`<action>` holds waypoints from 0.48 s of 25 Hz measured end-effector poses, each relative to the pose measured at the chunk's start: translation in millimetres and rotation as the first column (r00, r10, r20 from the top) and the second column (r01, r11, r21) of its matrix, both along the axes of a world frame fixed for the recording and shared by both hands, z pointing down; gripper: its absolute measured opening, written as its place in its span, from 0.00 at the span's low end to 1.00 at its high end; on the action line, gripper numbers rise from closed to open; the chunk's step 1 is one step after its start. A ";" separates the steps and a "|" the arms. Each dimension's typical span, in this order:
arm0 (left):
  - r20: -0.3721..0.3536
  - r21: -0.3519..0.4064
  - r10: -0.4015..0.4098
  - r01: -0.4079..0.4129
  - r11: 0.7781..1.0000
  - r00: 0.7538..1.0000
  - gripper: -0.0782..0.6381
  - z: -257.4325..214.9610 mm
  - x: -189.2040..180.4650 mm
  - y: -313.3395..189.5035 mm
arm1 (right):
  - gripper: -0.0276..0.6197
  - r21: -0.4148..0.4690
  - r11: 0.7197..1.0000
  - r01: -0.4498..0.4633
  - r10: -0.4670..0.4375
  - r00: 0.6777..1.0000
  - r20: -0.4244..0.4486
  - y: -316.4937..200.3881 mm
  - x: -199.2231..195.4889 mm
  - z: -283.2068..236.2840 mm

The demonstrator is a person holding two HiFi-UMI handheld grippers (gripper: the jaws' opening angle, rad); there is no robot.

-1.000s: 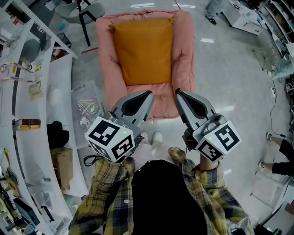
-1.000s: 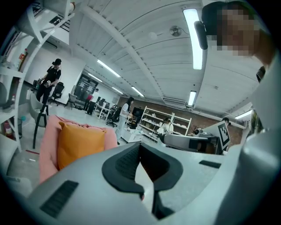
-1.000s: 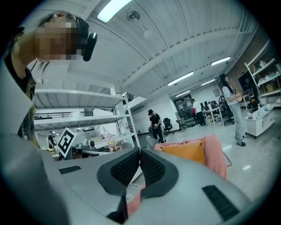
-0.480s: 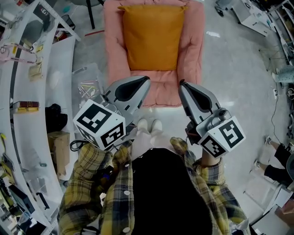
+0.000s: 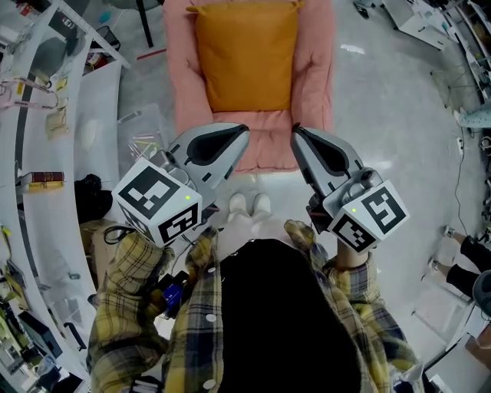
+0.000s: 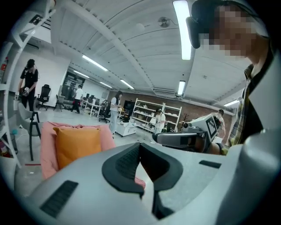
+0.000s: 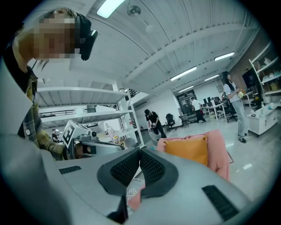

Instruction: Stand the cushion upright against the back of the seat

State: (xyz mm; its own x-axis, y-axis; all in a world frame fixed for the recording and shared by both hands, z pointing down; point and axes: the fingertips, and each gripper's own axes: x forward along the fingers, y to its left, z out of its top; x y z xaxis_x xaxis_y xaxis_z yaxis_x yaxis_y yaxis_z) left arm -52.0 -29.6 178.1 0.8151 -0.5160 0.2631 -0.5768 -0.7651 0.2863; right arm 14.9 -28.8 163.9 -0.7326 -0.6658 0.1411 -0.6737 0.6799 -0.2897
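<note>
An orange cushion [image 5: 245, 54] rests on a pink padded seat [image 5: 311, 92] on the floor ahead of me. In both gripper views the cushion [image 6: 77, 143] [image 7: 186, 150] stands upright against the seat's pink back [image 6: 46, 147] [image 7: 217, 149]. My left gripper [image 5: 242, 132] and right gripper [image 5: 295, 132] hover side by side over the seat's front edge, short of the cushion and touching nothing. Each is shut with nothing between its pads, as the left gripper view [image 6: 140, 147] and right gripper view [image 7: 140, 151] show.
White benches and shelving [image 5: 31, 153] curve along the left, with a clear plastic bag [image 5: 146, 153] and a cardboard box [image 5: 96, 238] beside them. Black stool legs [image 5: 142, 15] stand left of the seat. A person's legs [image 5: 468, 261] show at the right edge. Several people stand far off.
The seat and cushion have slid toward the top of the head view. The left gripper's marker cube has shifted left and rolled a little. Both grippers stay shut and empty.
</note>
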 end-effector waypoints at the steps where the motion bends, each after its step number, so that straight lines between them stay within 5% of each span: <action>1: 0.002 0.006 0.017 -0.017 1.000 1.000 0.12 -0.8 5.7 2.7 | 0.08 0.001 1.000 -0.002 0.002 1.000 -0.002 0.1 1.2 0.8; 12: -0.037 0.035 0.011 -0.010 0.999 0.999 0.12 -10.0 21.1 2.8 | 0.07 0.021 0.999 -0.028 0.028 1.000 -0.002 -1.5 13.3 4.5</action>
State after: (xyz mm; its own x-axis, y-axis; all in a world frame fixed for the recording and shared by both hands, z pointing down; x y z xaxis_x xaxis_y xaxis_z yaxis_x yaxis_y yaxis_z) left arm -30.9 -26.8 168.1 0.8292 -0.5160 0.2146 -0.5584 -0.7809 0.2800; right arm 28.2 -30.3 168.4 -0.7135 -0.6888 0.1287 -0.6931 0.6667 -0.2741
